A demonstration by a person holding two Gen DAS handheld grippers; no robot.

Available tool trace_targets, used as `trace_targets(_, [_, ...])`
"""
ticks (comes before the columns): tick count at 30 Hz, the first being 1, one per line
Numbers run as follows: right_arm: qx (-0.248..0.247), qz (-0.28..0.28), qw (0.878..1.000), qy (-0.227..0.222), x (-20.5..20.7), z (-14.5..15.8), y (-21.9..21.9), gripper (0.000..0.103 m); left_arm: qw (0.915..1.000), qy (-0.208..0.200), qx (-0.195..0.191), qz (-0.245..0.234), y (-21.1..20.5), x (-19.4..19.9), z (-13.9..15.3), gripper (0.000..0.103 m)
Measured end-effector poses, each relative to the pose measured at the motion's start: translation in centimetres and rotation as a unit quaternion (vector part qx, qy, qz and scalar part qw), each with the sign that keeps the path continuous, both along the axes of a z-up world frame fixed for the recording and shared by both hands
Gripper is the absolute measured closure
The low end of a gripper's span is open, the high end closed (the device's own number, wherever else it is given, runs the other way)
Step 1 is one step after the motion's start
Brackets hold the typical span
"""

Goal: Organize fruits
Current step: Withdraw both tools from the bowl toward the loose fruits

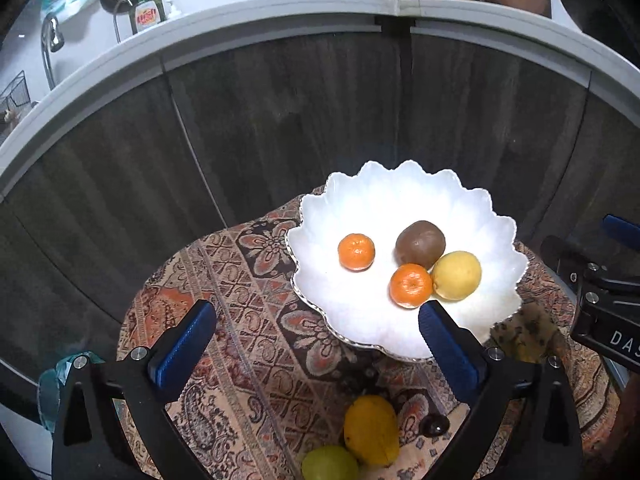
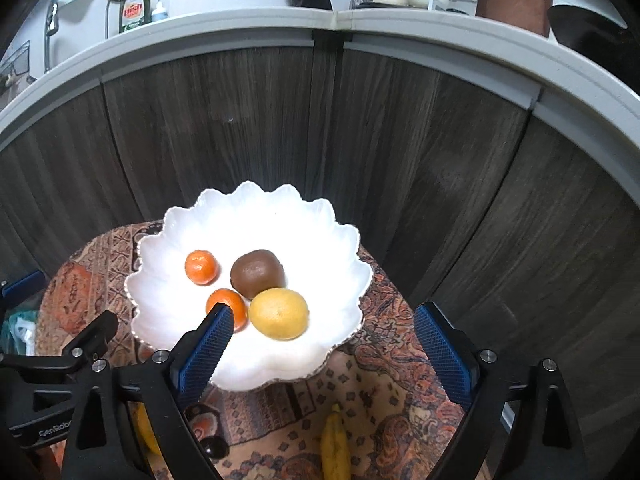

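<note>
Lettering: "GenRobo" partly readable on the left gripper (image 1: 316,344) body in the right wrist view, "DAS" on the right gripper (image 2: 322,344) in the left wrist view; dish-soap bottle (image 2: 134,8) label illegible; both grippers spread wide, nothing held; white scalloped bowl (image 1: 400,196) on the patterned cloth (image 1: 240,272) holds two mandarins (image 1: 356,252), kiwi (image 1: 420,243), lemon (image 1: 457,275), ahead of the fingertips, untouched; mango (image 1: 371,430) and green fruit (image 1: 330,463) lie on the cloth below the left jaws; banana (image 2: 336,446) below the right.
</note>
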State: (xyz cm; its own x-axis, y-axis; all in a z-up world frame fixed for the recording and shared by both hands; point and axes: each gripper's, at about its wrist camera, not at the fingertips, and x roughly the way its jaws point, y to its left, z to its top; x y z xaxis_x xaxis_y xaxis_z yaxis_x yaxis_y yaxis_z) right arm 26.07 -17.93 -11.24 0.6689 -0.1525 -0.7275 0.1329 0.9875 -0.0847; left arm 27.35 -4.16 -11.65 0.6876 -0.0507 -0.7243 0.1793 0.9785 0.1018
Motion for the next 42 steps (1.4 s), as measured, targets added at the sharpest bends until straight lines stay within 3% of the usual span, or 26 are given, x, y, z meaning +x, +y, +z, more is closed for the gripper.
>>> trace_targets(10, [0.001,0.005,1.000,-0.012,-2.3,1.6,0.9,0.011,0.9997,-0.020,0.011,0.013,1.2,-2.6,2.0,0.000])
trace_targets(18, [0.014,0.014,1.000,-0.010,-3.1,0.8,2.3,0.011,0.9992,-0.017,0.011,0.035,3.0,-4.2,1.2,0.000])
trace_targets(28, [0.025,0.010,0.999,-0.026,-4.6,-3.0,4.0,0.011,0.9974,-0.030,0.009,0.065,5.4,-6.0,-2.2,0.000])
trace_targets(34, [0.036,0.006,0.999,-0.003,-4.3,-7.0,4.8,0.011,0.9948,-0.029,-0.003,0.097,6.9,-6.5,-5.1,0.000])
trace_targets(42, [0.025,0.013,1.000,0.012,-3.0,-10.9,5.9,0.012,0.9912,-0.041,0.009,0.126,8.0,-6.3,-7.5,0.000])
